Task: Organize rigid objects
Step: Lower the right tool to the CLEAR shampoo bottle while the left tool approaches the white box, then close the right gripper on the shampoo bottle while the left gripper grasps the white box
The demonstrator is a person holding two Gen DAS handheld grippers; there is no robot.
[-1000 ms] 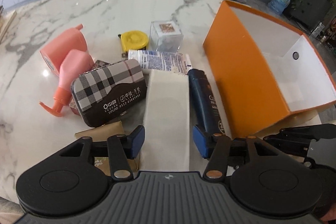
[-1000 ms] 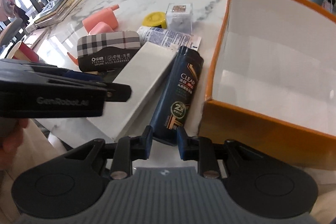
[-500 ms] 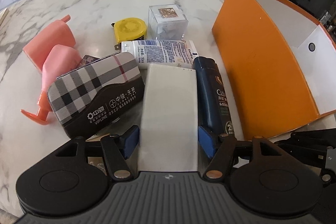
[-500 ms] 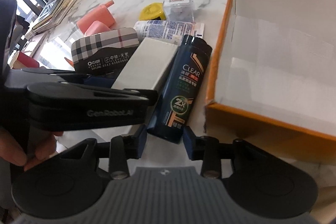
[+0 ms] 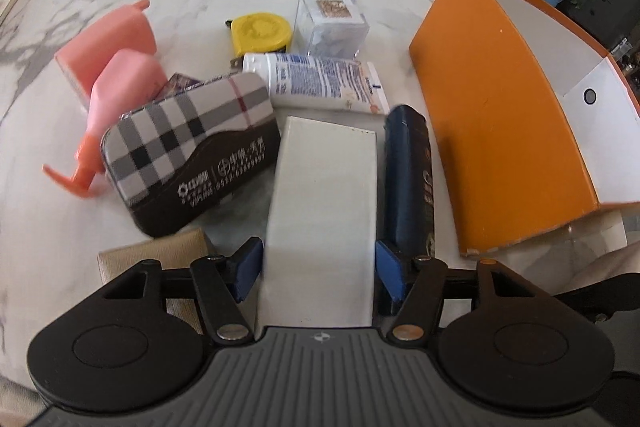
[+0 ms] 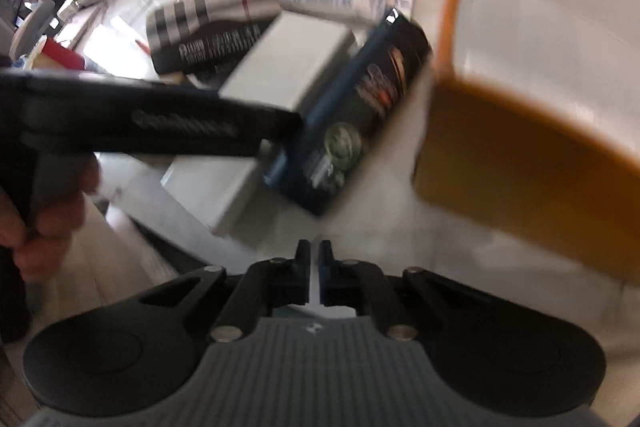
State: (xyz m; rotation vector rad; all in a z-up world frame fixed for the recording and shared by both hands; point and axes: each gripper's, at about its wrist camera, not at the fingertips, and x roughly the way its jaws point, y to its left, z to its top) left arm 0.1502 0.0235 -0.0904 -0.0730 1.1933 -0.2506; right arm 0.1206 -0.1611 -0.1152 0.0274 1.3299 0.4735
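Note:
A long white box point(image 5: 324, 203) lies on the marble table between the fingers of my left gripper point(image 5: 318, 269), whose blue pads touch its two sides near its near end. A dark blue shampoo bottle point(image 5: 408, 171) lies right of it, next to the open orange box point(image 5: 496, 131). The white box point(image 6: 280, 75), the bottle point(image 6: 356, 119) and the orange box point(image 6: 520, 155) also show, blurred, in the right wrist view. My right gripper point(image 6: 314, 267) is shut and empty, a little in front of the bottle's near end.
A plaid case point(image 5: 188, 147), two pink bottles point(image 5: 116, 75), a white tube point(image 5: 312, 79), a yellow tape measure point(image 5: 260, 33), a clear cube point(image 5: 330, 23) and a tan box point(image 5: 160, 255) crowd the table's left and far side. The left gripper's body point(image 6: 140, 119) crosses the right wrist view.
My left gripper has closed in until its pads meet the white box. My right gripper has drawn back from the shampoo bottle and shut; its view is now blurred by motion.

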